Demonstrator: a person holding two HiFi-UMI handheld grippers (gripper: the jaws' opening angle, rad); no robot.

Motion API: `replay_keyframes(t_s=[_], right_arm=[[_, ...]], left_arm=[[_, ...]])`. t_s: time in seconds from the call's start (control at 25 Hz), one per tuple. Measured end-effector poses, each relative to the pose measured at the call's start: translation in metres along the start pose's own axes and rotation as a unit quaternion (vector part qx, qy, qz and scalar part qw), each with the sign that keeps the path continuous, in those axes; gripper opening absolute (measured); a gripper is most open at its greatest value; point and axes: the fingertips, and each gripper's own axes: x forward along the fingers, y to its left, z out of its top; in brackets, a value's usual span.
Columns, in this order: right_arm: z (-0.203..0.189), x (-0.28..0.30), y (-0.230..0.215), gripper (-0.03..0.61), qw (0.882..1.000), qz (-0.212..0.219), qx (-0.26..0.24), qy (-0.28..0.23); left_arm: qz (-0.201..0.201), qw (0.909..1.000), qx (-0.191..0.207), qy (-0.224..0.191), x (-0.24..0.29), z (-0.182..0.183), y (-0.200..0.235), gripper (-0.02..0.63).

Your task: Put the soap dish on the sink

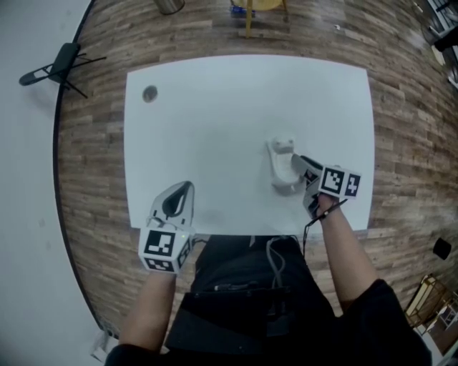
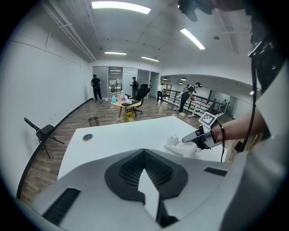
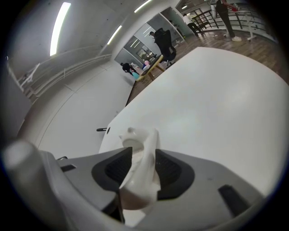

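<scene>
A small white sink (image 1: 284, 170) with a tap (image 1: 283, 145) at its far end stands on the white table (image 1: 215, 114), right of centre. My right gripper (image 1: 300, 164) reaches it from the near right. In the right gripper view a white piece (image 3: 142, 173) on the sink's near side stands between the jaws of the right gripper (image 3: 140, 155), which are spread. It is the same white as the sink, so I cannot tell the soap dish apart. My left gripper (image 1: 189, 186) hovers at the table's near left edge, shut on nothing. The left gripper view shows the sink (image 2: 184, 146) and the right gripper (image 2: 192, 137) ahead.
A round grey grommet (image 1: 149, 94) sits in the table's far left corner. A black folding chair (image 1: 57, 66) stands on the wood floor to the left, and a bin (image 1: 169, 6) and a yellow table (image 1: 261, 6) beyond. Several people (image 2: 96, 87) stand far off.
</scene>
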Motion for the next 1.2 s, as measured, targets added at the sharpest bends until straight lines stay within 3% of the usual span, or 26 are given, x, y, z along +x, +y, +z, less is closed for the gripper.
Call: replay_keyframes(t_s=[0.24,0.64,1.2], right_arm=[[0.005,-0.015,0.006,0.170,1.000,-0.007,-0.016,-0.024],[0.013,-0.048,0.031,0.170,0.988,-0.048,-0.135,-0.057],[0.025,-0.101,0.068,0.149,0.972,-0.023,-0.200,-0.118]], left_arm=[[0.003,0.9999,0.006,-0.014,-0.014,0.006,-0.001,-0.011],[-0.006,0.9986,0.015,-0.051,-0.016,0.031,-0.009,-0.011],[-0.020,0.9951,0.024,-0.093,-0.019,0.062,-0.018,-0.011]])
